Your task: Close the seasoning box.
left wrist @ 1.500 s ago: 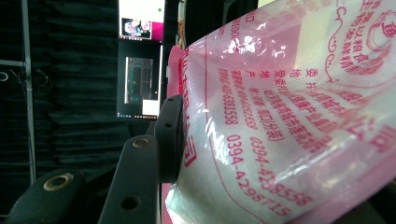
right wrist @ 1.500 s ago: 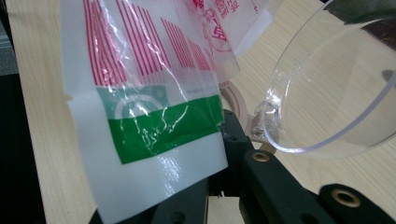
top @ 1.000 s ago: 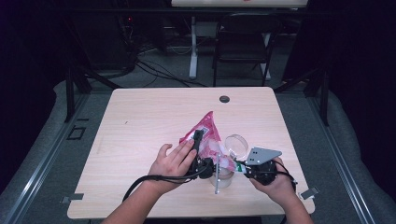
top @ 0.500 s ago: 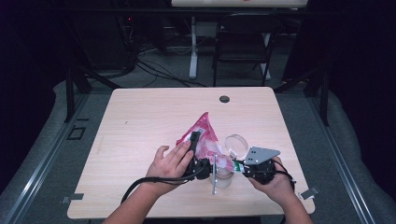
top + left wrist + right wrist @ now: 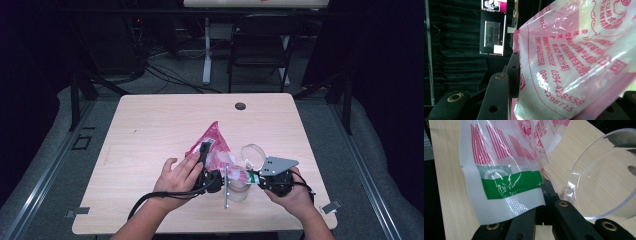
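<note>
High view: one pink-and-white plastic bag lies near the middle of the wooden table, toward the person's edge, rising to a peak on its far side. Both grippers meet at its near end. The left gripper reaches up along the bag's left flank, and in the left gripper view its jaws stand part-way apart with the printed film bulging between them — the left jaw lies right against the bag. The right gripper comes in from the right under its grey three-cornered plate; in the right gripper view its jaws are pinched together on a corner of the bag bearing a green band.

Around them: one clear round plastic container lies tipped on its side just beside the right gripper, its open rim curving close past the right jaw. A thin metal rod stands across the near end of the bag between the two hands; what it belongs to I cannot tell. One dark round grommet sits near the table's far edge, well apart from the work. Beyond the table one dark chair stands.

Count — one bag, one container, two grippers, two hands.
</note>
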